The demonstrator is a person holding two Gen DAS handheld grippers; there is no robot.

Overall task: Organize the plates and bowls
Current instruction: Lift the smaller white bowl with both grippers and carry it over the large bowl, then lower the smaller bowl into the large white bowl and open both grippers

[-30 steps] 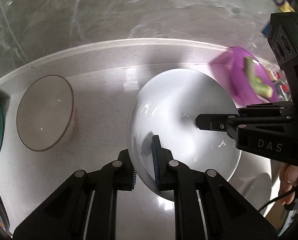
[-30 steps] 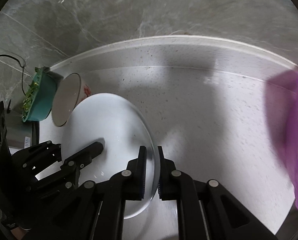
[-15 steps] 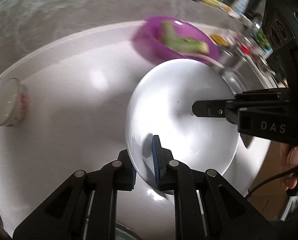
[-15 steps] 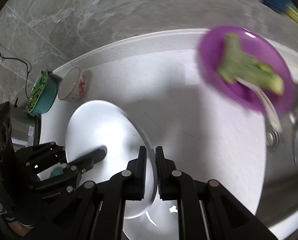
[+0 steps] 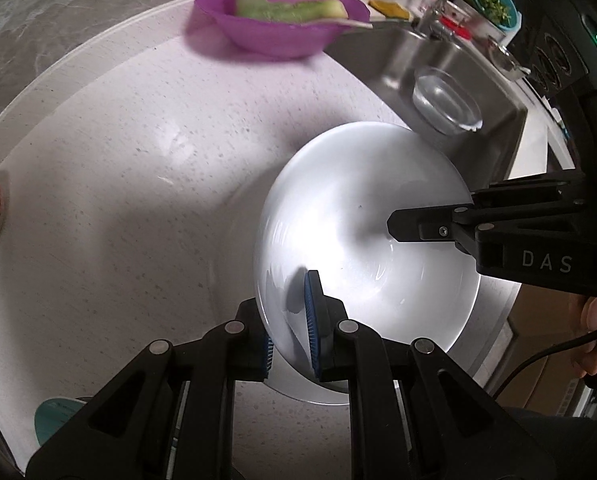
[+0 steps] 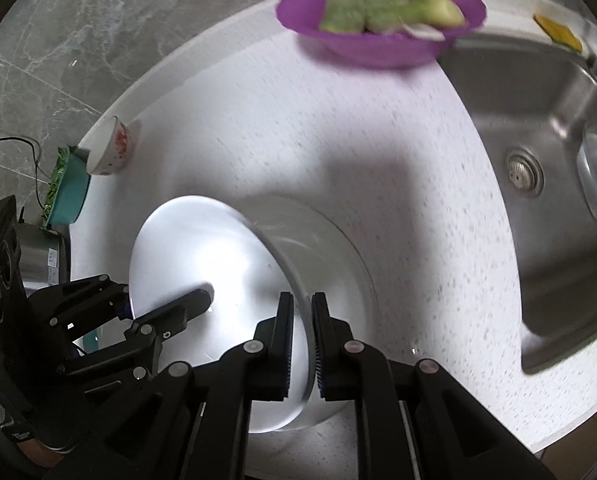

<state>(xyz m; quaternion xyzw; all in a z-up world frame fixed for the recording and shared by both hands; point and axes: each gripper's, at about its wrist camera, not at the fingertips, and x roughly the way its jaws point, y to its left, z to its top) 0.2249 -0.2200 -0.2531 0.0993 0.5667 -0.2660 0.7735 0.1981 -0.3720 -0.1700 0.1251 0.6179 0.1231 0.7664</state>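
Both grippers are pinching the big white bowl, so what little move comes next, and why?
Probably carry the white bowl a bit further toward the sink. The left gripper and right gripper are each shut on opposite sides of its rim, holding it above the counter, and the sink lies just beyond. Where it should finally go isn't shown.

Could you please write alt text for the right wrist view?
Both grippers, right gripper and left gripper, pinch opposite rims of a round white ceramic bowl above a speckled white countertop. Behind sit a purple plastic bowl of green vegetables and a steel sink.
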